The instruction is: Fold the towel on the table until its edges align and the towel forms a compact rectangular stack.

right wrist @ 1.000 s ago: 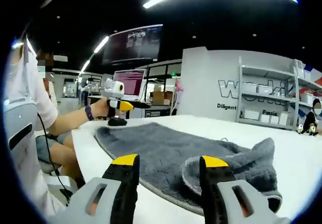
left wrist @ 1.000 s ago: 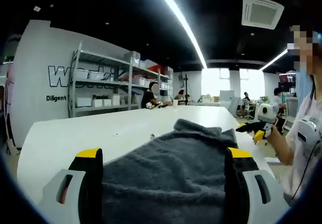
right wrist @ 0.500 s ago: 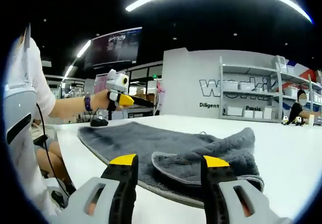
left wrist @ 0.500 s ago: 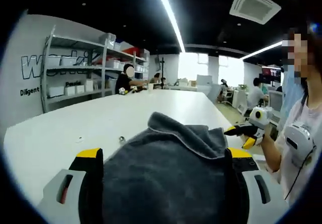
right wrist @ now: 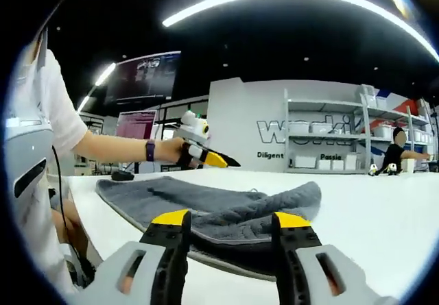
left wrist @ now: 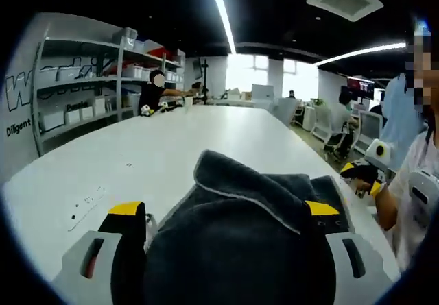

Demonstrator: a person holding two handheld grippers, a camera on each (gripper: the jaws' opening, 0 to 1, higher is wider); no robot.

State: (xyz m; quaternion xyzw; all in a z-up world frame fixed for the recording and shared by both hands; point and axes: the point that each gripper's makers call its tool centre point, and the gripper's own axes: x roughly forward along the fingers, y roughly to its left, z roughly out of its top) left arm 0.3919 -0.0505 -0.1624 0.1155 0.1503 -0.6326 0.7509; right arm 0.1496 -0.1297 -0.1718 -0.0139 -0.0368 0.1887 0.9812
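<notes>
Here, the left gripper has its jaws spread wide around a raised towel corner to fold it; whether it grips is unclear; the right gripper stands parted, empty, over the table.

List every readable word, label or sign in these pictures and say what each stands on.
"wor", cut off by the shelving: large letters on the grey wall.
"Diligent": small lettering on that wall, under the large letters.
"Passi", partly hidden: same line, behind the shelves.
Screen text: too blurred to read.
</notes>
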